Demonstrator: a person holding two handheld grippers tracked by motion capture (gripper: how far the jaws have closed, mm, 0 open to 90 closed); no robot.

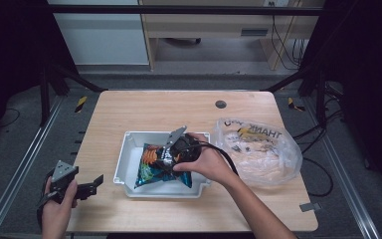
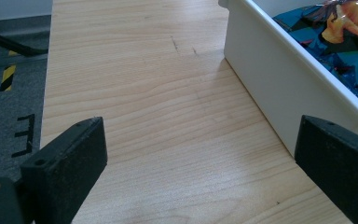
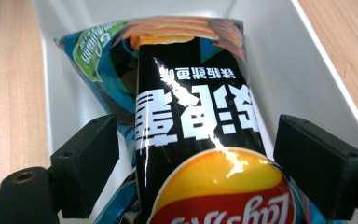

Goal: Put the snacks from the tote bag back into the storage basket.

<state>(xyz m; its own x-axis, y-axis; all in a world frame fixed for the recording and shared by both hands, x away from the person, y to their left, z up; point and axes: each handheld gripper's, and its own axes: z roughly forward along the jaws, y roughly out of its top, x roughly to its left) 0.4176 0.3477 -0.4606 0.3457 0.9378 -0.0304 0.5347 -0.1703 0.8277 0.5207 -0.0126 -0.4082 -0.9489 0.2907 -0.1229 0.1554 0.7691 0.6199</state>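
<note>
White tray (image 1: 124, 164) holds the chip bag (image 3: 196, 121) so it stays put. Right claw (image 3: 196, 172) hangs open around the bag, not pinching it. Left claw (image 2: 191, 163) waits open, near the tray's left side.

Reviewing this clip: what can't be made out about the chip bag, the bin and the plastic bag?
- Chip bag: near end cut off by the right gripper view's bottom edge; partly covered by the right hand in the high view.
- Plastic bag: contents too blurred.
- White bin: far side cut off by the left gripper view's edge.
</note>
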